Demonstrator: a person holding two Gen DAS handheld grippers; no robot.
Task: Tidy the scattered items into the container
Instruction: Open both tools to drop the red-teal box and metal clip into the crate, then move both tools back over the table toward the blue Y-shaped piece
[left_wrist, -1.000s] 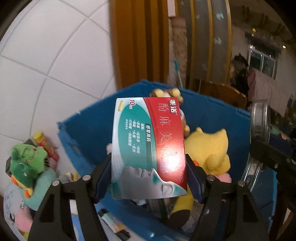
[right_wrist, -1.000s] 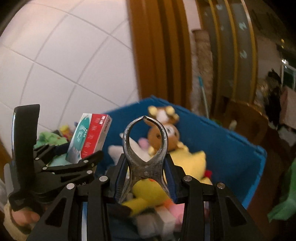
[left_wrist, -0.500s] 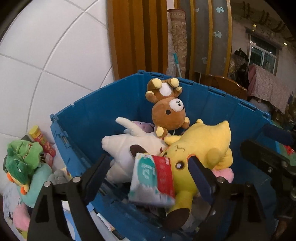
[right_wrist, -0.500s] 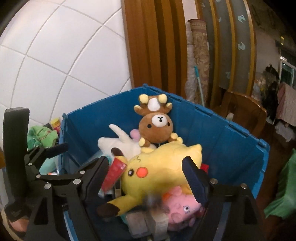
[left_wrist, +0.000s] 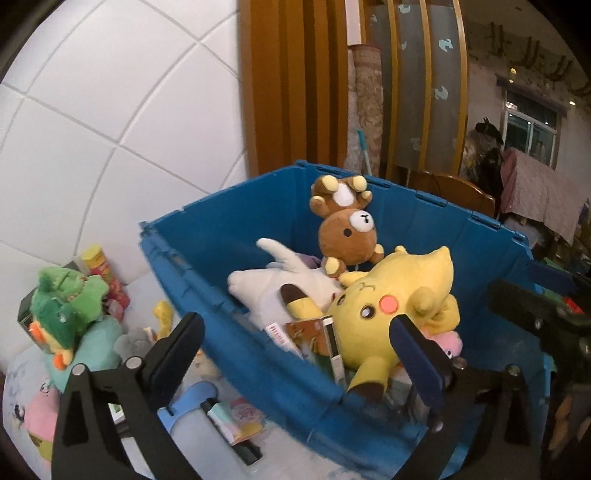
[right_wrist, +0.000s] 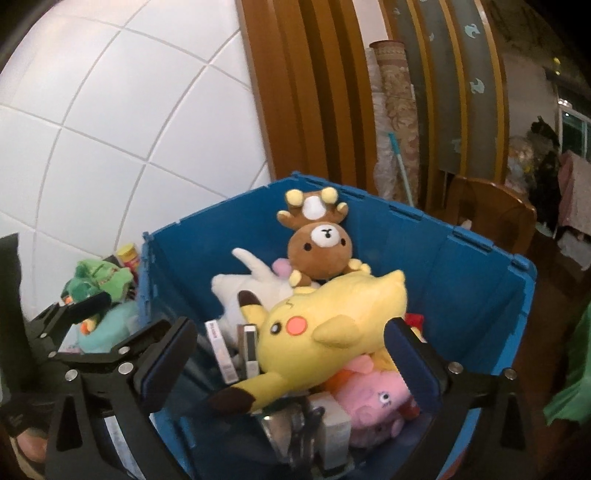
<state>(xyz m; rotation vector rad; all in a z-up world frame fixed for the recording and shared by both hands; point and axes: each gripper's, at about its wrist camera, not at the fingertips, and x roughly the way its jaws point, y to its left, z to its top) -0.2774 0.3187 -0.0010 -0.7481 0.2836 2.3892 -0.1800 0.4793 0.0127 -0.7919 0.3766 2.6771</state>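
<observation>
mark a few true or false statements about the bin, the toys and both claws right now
1. Both claws are open and hold nothing. True: the left claw and the right claw are spread wide, with nothing between their fingers.
2. The brown bear lies under the yellow plush. False: the bear sits behind the yellow plush, against the far wall of the blue bin.
3. The green plush is outside the bin. True: it sits to the bin's left.
4. The bin holds only soft toys. False: boxes stand on edge beside the yellow plush.
5. A pink plush lies beside the yellow plush. True.
</observation>
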